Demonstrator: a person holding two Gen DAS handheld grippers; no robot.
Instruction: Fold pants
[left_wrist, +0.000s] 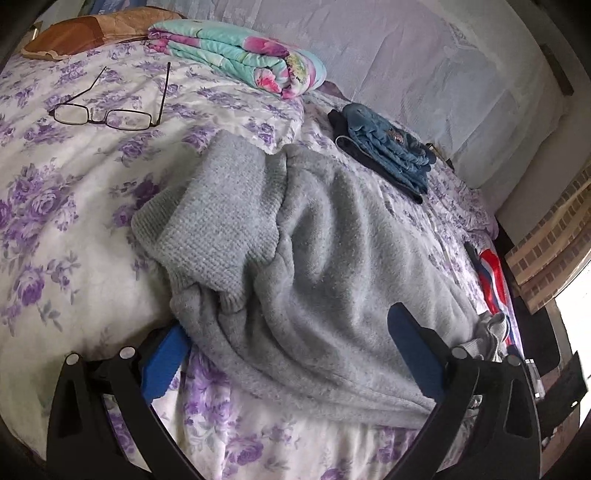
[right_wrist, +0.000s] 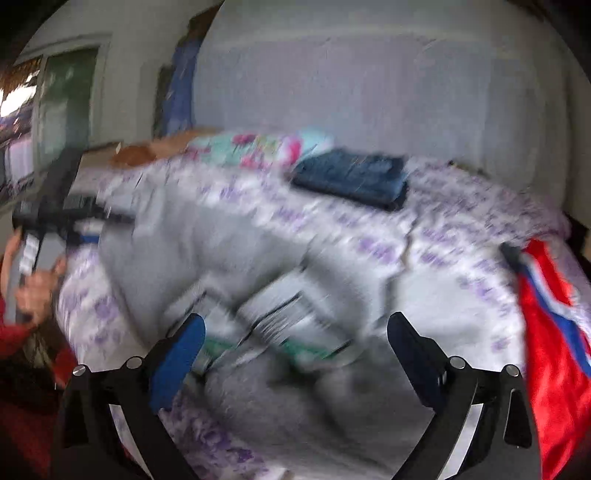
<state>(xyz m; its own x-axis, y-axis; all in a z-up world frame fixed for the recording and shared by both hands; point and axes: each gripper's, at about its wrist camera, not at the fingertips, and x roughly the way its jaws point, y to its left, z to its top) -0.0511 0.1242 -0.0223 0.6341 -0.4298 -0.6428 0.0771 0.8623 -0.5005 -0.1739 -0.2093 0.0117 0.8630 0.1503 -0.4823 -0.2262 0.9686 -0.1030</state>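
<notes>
Grey fleece pants (left_wrist: 332, 240) lie crumpled on the floral bedsheet (left_wrist: 55, 221), with a ribbed knit cuff (left_wrist: 218, 214) folded over on their left. My left gripper (left_wrist: 288, 321) is open wide at the near edge of the pants. Its left pad (left_wrist: 166, 354) sits beside the cloth and its right pad (left_wrist: 410, 343) rests over it, neither pressing. The right wrist view is blurred. There my right gripper (right_wrist: 295, 321) stands fully open above the pants (right_wrist: 221, 240), where a white label (right_wrist: 280, 317) shows. A hand holds the left gripper (right_wrist: 88, 229) at the far left.
Spectacles (left_wrist: 103, 116) lie on the sheet at the left. A folded floral quilt (left_wrist: 236, 55) and a brown pillow (left_wrist: 92, 33) sit at the back. A stack of folded blue jeans (left_wrist: 388, 147) lies beyond the pants. A red, white and blue garment (right_wrist: 554, 350) hangs at the bed's right edge.
</notes>
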